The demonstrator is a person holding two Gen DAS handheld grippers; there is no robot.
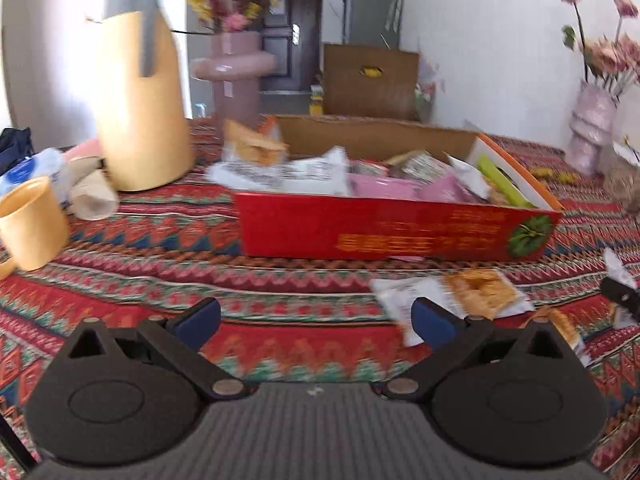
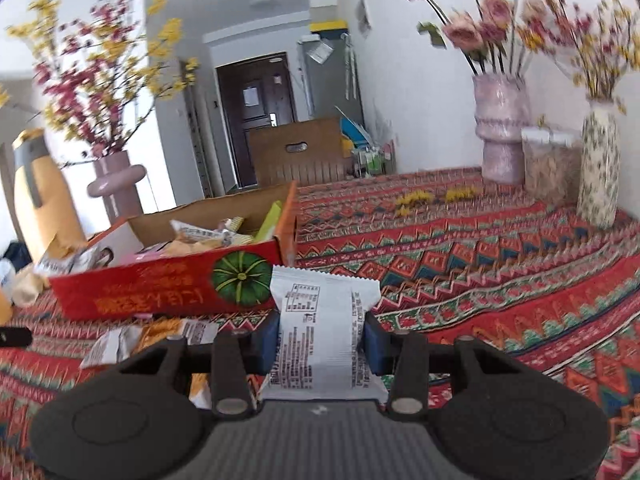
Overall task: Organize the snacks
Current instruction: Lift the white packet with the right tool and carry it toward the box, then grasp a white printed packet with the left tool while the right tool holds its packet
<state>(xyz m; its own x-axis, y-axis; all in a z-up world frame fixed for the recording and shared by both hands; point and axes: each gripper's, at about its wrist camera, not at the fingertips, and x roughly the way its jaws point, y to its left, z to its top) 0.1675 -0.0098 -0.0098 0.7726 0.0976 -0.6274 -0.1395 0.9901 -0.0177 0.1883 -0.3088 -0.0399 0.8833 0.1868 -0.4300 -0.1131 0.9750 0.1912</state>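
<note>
I had the right claw (image 2: 322, 342) pinching a white snack pack (image 2: 324, 320), its blue pads pressed on both sides of the wrapper, and the pack hung clear of the bench (image 2: 500, 248) just in front of the red box (image 2: 168, 284). My left claw (image 1: 316, 320) was spread wide with nothing between its pads, hovering over the patterned cloth short of the box.

The box (image 1: 392, 228) already held a fair pile: white, pink and green packets lay inside it, some poking above the rim. So I judged the job well under way but not finished. At least two packs (image 1: 452, 300) still lay loose on the bench in front of the box, beside my left claw, and another sat partly hidden at the right edge of that view. More wrappers sat near the yellow jug (image 1: 140, 92) at the far left; whether those counted as snacks I could not tell. The pack in my right claw had yet to go in.
</note>
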